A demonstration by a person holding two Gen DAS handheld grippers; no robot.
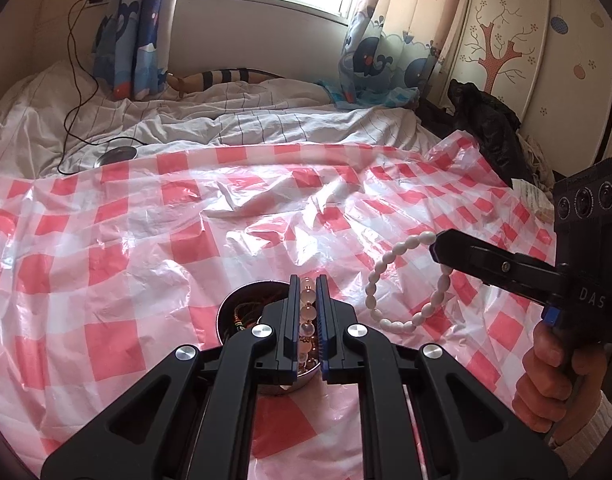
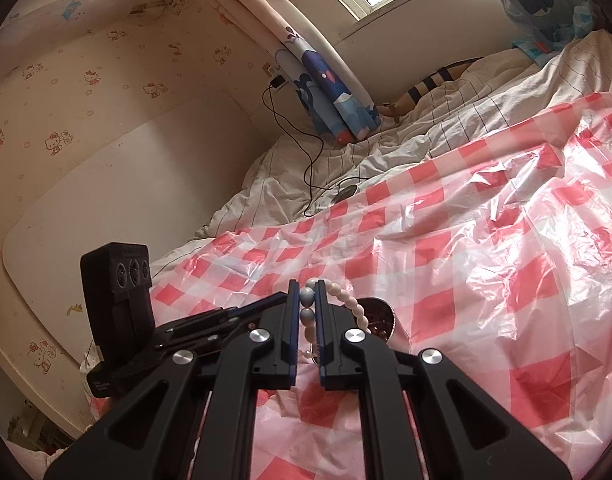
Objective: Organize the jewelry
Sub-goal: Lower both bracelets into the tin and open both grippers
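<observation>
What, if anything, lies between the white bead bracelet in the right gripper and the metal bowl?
Nothing visible does. The white bead bracelet hangs from the right gripper just right of the metal bowl; only the left gripper, holding a pink bead bracelet, hovers over it.

Two bracelets are in view: one white oval-bead bracelet (image 1: 401, 280) and one translucent round-bead bracelet (image 1: 308, 312). There is one small metal bowl (image 1: 230, 312), one checkered plastic sheet (image 1: 146, 240), and two grippers, left gripper (image 1: 308, 280) and right gripper (image 2: 308, 284).
</observation>
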